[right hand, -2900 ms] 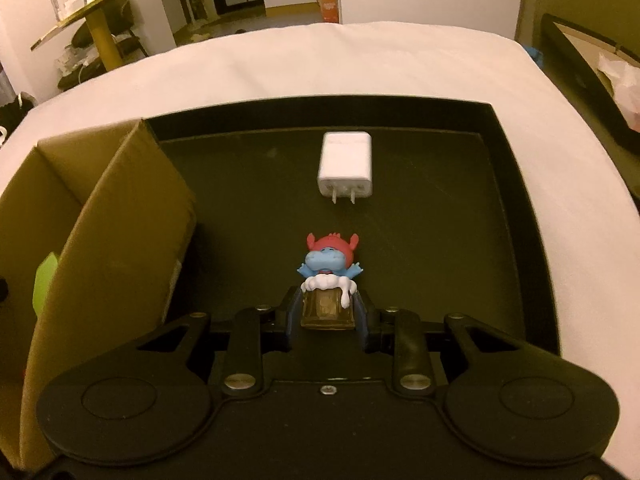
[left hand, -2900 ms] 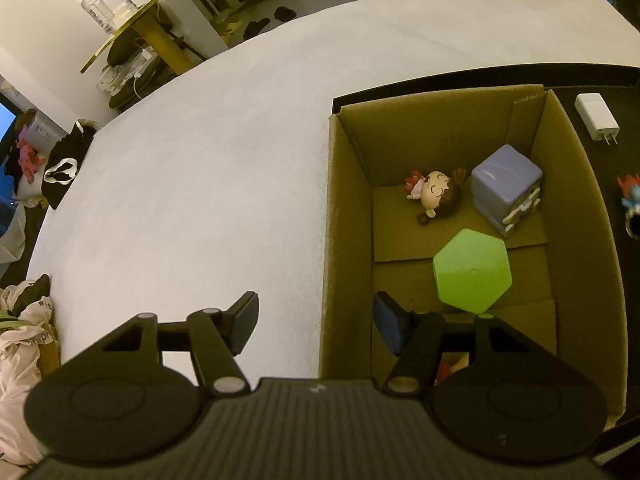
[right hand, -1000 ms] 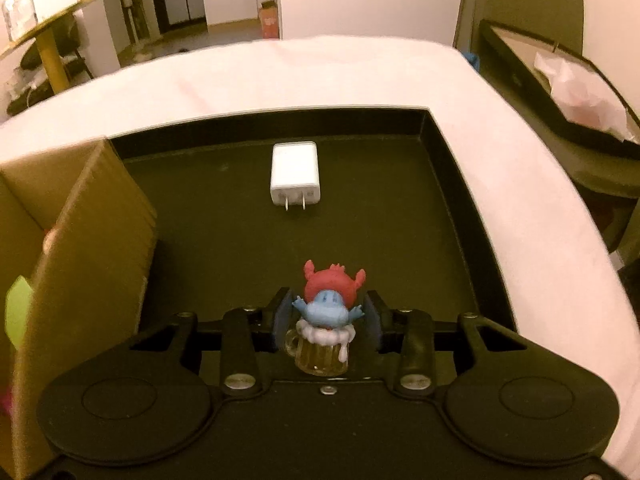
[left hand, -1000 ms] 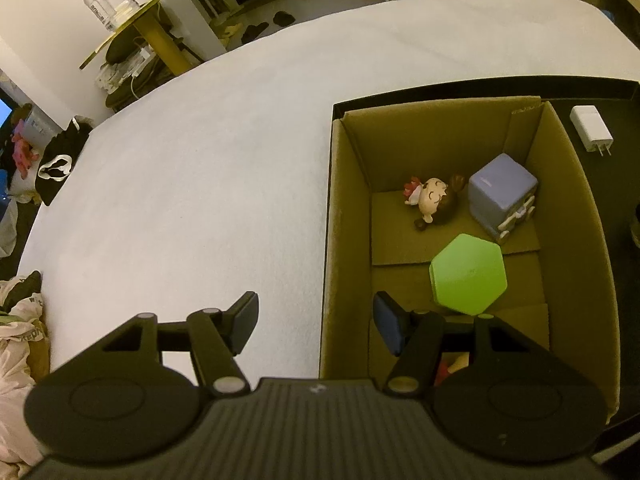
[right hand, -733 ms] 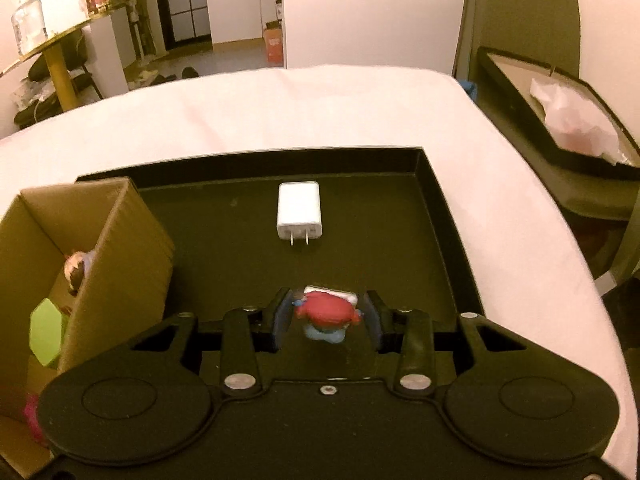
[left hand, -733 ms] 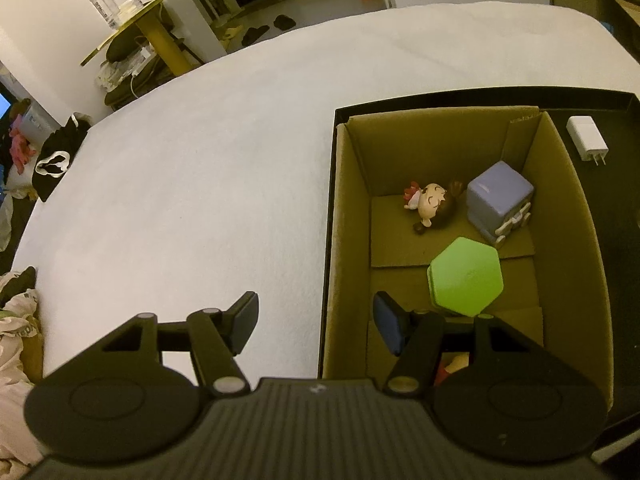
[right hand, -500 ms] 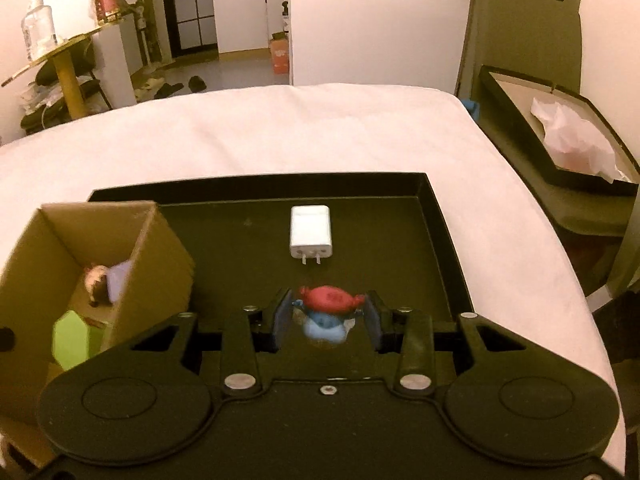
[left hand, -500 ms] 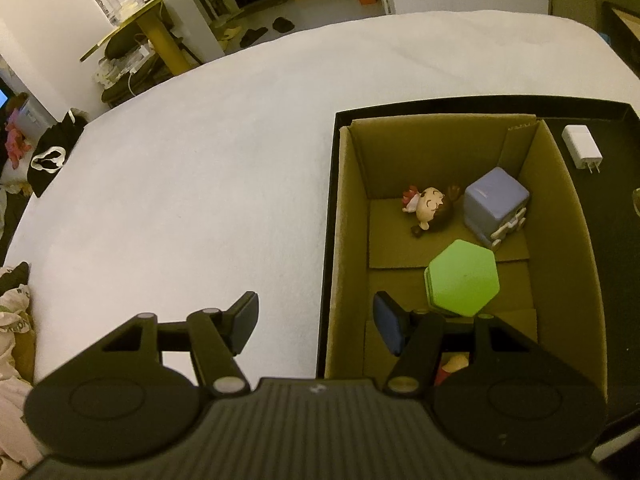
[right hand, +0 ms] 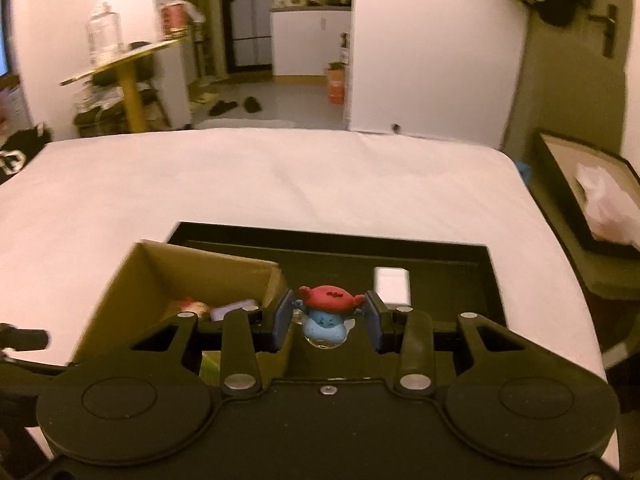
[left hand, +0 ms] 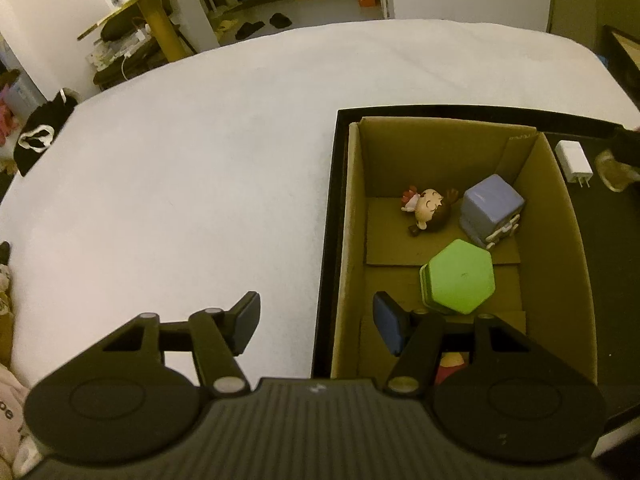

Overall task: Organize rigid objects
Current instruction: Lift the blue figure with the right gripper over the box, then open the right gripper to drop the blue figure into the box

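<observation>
right gripper (right hand: 327, 322) apparently gripping figurine (right hand: 326, 316), above tray (right hand: 440, 276)

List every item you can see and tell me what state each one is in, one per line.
Left gripper: open, empty, beside the box wall.
Right gripper: shut on the blue figurine.
Blue figurine: lifted, held above the tray.
Cardboard box: open-topped, standing in the tray.
Doll figurine: lying in the box.
Purple cube toy: tilted in the box.
Green hexagon box: closed, in the box.
White charger: lying flat on the tray.
Black tray: on the bed.
</observation>
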Demonstrator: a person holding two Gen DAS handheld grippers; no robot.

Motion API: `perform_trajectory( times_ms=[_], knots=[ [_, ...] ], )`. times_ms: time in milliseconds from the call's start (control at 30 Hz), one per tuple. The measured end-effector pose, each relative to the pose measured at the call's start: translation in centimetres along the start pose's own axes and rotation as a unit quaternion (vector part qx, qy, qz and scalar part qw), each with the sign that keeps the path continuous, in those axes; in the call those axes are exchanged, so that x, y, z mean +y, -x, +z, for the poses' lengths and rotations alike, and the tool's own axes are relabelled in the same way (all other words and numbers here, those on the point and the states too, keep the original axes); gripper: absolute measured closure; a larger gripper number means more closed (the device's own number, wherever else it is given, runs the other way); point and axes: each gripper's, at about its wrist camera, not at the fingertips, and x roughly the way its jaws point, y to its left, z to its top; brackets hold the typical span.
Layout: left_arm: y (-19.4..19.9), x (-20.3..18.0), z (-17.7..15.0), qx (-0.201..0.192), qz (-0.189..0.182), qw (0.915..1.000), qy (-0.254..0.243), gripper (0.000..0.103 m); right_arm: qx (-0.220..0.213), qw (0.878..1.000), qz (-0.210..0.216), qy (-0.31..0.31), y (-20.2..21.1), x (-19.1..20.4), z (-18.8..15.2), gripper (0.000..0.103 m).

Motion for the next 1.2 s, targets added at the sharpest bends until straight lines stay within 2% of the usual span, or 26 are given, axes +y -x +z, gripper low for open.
perform_trajectory(
  times_ms=[267, 467, 533, 833, 1100, 1200],
  knots=[
    [-0.3, 1.2, -0.2, 0.004, -0.036, 0.999, 0.025, 0.046, -0.003, 0.999, 0.031, 0.037, 0.2, 2.8, 1.5, 0.065],
    [-0.6, 1.9, -0.3, 0.008, -0.055, 0.9977, 0.039, 0.058, 0.0, 0.998, 0.042, 0.051, 0.1, 3.9, 2.1, 0.065],
    [-0.8, 2.1, -0.3, 0.013, -0.061, 0.9971, 0.043, 0.066, 0.002, 0.998, 0.047, 0.052, 0.1, 4.2, 2.1, 0.065],
    [-1.2, 2.6, -0.4, 0.016, -0.099, 0.9937, 0.05, 0.083, 0.021, 0.996, 0.079, 0.038, -0.9, 5.4, 2.1, 0.065],
    [-1.5, 2.7, -0.3, 0.02, -0.114, 0.992, 0.05, 0.09, 0.043, 0.992, 0.111, 0.028, -2.2, 6.9, 2.3, 0.065],
    [-1.6, 2.7, -0.2, 0.021, -0.115, 0.992, 0.05, 0.09, 0.046, 0.989, 0.138, 0.015, -2.4, 7.2, 2.7, 0.063]
  ],
)
